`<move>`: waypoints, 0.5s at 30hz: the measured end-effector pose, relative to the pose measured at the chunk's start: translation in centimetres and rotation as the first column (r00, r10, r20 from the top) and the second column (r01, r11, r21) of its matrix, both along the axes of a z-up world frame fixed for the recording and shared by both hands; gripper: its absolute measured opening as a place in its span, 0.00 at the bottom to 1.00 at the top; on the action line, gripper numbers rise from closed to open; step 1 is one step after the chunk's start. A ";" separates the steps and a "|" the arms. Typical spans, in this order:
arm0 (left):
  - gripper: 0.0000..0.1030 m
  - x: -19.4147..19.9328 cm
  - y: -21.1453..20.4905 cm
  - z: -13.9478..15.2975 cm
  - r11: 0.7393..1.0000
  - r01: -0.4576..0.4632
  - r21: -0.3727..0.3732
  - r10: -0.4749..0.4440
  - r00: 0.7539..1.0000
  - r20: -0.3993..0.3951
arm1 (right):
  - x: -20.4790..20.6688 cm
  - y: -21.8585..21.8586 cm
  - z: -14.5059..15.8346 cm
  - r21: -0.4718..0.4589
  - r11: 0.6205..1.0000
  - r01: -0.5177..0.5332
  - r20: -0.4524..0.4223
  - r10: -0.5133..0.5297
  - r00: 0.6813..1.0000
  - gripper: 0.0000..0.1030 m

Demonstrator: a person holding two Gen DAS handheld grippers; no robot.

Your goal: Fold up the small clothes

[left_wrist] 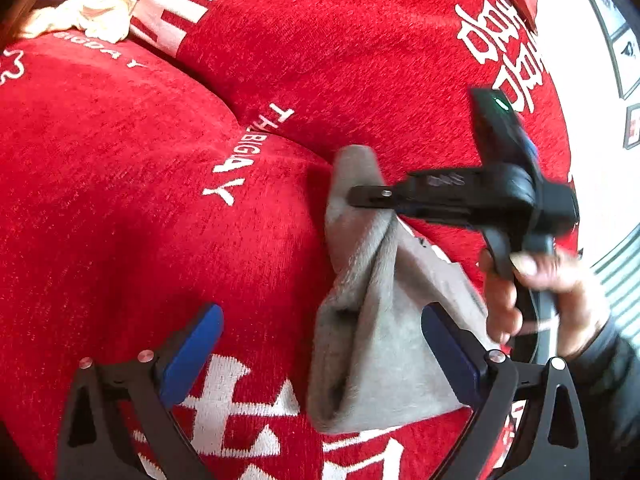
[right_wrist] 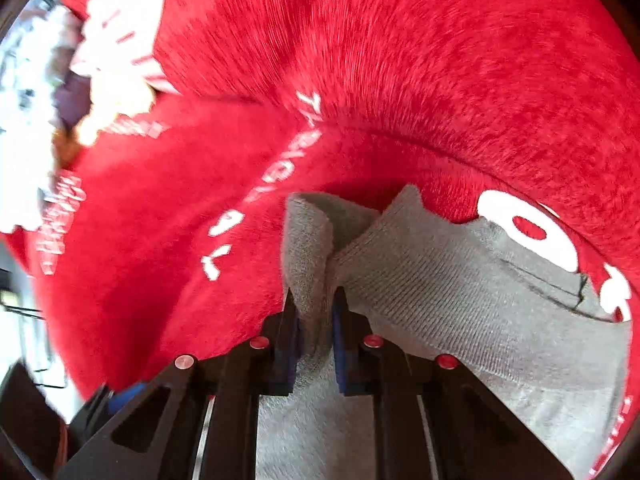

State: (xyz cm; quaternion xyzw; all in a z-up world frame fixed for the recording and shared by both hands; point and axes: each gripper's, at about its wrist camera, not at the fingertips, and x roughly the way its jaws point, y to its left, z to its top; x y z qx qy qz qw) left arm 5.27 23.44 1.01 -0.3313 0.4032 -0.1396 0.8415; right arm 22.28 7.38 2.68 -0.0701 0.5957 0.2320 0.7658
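Right tongs (right_wrist: pixel 314 312) pinch my grey sock (right_wrist: pixel 440 280) at its bunched edge; left tongs (left_wrist: pixel 320 344) hang wide open over it. Sock lies on red blanket (left_wrist: pixel 140 200); cream cloth (left_wrist: pixel 92 12) far back.

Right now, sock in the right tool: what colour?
Plain grey sock; right wrist view shows it best.

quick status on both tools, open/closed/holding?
Left tool: open, holding nothing; the grey sock lies between its fingers.
Right tool: closed on the grey sock's edge.
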 end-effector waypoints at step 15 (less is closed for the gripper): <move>0.68 1.8 -5.2 -0.2 0.976 0.216 0.007 -0.216 0.976 0.024 | -2.3 -7.3 0.2 0.384 0.922 0.046 0.027 -0.061 0.998 0.14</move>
